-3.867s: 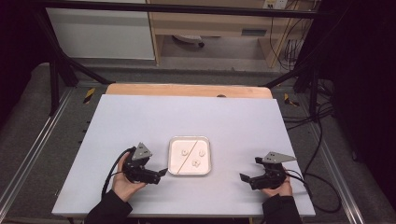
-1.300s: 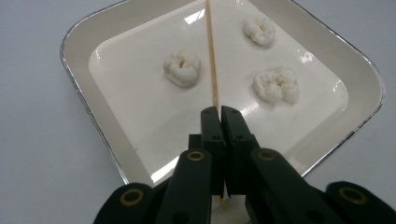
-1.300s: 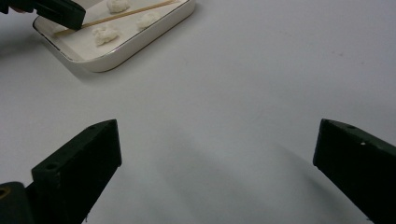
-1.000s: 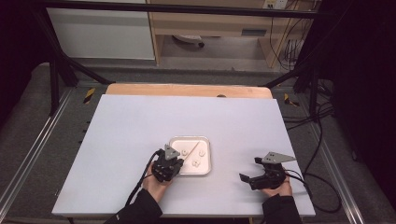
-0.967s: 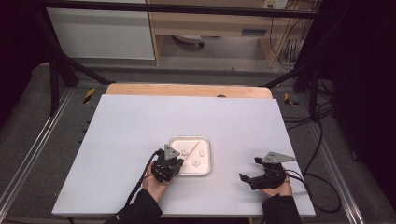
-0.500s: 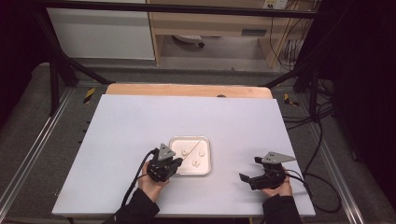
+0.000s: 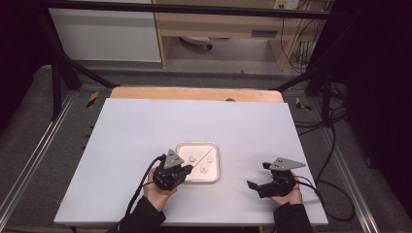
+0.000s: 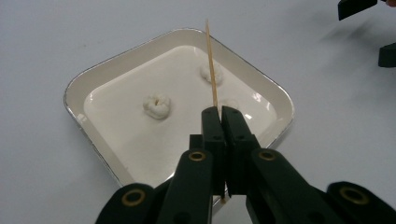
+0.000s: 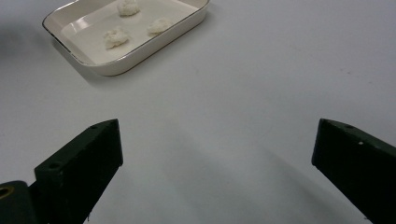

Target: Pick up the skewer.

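A white square tray (image 7: 197, 144) (image 8: 74, 93) (image 9: 116, 67) on the table holds three small white lumps (image 7: 204, 170) (image 8: 157, 106) (image 9: 116, 36). My left gripper (image 7: 187, 171) (image 8: 220, 112) is at the tray's near left corner, shut on a thin wooden stick (image 8: 211, 65) (image 7: 209, 158). The stick runs from the jaws over the tray, past one lump, toward the far rim. My right gripper (image 7: 257, 175) (image 9: 218, 126) rests on the table to the right of the tray, open wide with nothing between its jaws.
The pale table top (image 7: 145, 126) stretches around the tray, with a wooden strip (image 7: 194, 93) along its far edge. Black cables (image 7: 330, 189) trail off the right side. Metal frame rails (image 7: 34, 160) run along both sides.
Since the earliest frame my left gripper has moved right, up to the tray's corner. Over the last second it has barely shifted. The right gripper has kept still.
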`<action>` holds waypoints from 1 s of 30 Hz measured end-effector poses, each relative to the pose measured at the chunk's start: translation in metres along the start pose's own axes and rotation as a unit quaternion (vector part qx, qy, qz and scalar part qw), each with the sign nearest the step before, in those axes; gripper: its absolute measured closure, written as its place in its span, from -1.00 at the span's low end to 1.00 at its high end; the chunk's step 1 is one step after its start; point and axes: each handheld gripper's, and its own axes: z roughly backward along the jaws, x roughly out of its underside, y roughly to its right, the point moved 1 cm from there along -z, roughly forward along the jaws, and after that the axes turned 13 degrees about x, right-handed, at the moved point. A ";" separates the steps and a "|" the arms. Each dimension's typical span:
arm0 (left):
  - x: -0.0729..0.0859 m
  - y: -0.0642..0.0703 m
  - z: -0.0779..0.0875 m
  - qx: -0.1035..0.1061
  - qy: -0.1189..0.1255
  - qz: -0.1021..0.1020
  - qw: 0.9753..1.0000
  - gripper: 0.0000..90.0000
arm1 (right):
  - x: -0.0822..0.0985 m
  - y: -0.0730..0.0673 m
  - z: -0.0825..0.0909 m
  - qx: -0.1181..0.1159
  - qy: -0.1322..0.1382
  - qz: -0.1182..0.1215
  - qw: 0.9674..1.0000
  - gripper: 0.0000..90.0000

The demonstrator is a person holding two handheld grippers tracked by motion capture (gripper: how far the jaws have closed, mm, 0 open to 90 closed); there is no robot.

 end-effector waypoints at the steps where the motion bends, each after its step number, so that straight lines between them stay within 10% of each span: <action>1: -0.001 0.001 0.000 0.003 0.001 0.000 1.000 0.98 | 0.000 0.000 0.000 0.000 0.000 0.000 1.000 -0.95; 17: -0.019 0.015 0.004 0.046 -0.025 -0.043 0.998 0.98 | -0.019 -0.024 0.004 0.007 0.008 0.077 0.997 -0.92; 30: -0.043 0.026 -0.005 0.069 -0.072 -0.094 0.991 0.98 | -0.036 -0.045 0.007 0.027 0.015 0.181 0.983 -0.83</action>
